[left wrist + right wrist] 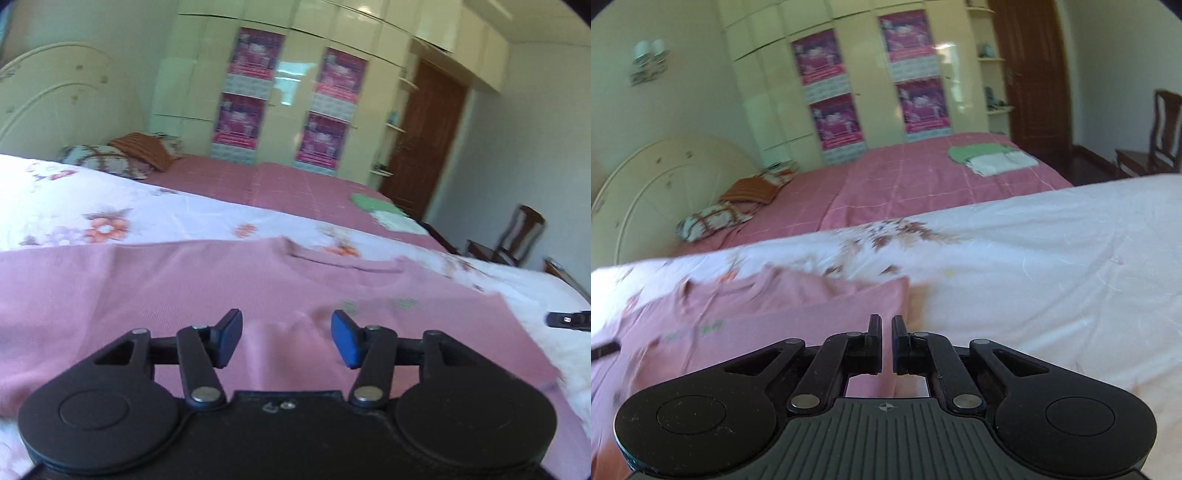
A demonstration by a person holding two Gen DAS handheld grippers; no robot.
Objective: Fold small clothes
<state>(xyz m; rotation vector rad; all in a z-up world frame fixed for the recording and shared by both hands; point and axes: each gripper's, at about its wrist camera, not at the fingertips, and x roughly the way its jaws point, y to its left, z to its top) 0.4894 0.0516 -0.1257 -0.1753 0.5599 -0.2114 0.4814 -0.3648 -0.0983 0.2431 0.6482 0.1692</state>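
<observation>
Fingers first, from the left wrist view: the left gripper point(287, 339) has its 2 blue pads point(345, 341) standing well apart, nothing pinched between them, only the pink shirt point(177, 288) showing in the gap. That shirt lies flat on the floral white sheet point(110, 206), its long side running across the picture, its neckline point(347, 264) toward the far edge, away from the camera. Small green marks point(376, 304) sit just below the neckline; they are too blurred to read. A black tip of the other tool point(569, 318) shows at the right edge.

From the right wrist view, the right gripper point(885, 341) has its fingers drawn almost together, a thin slit left, and no cloth visible between them. The pink shirt point(775, 314) lies to the left and beneath, one corner point(901, 282) near the fingertips; its green print point(711, 328) is unreadable. Beyond, 4 pink posters point(820, 57) hang on the cream wardrobe point(768, 92), their lettering illegible. Folded green and white clothes point(993, 157) rest on the pink bedspread point(886, 184).
</observation>
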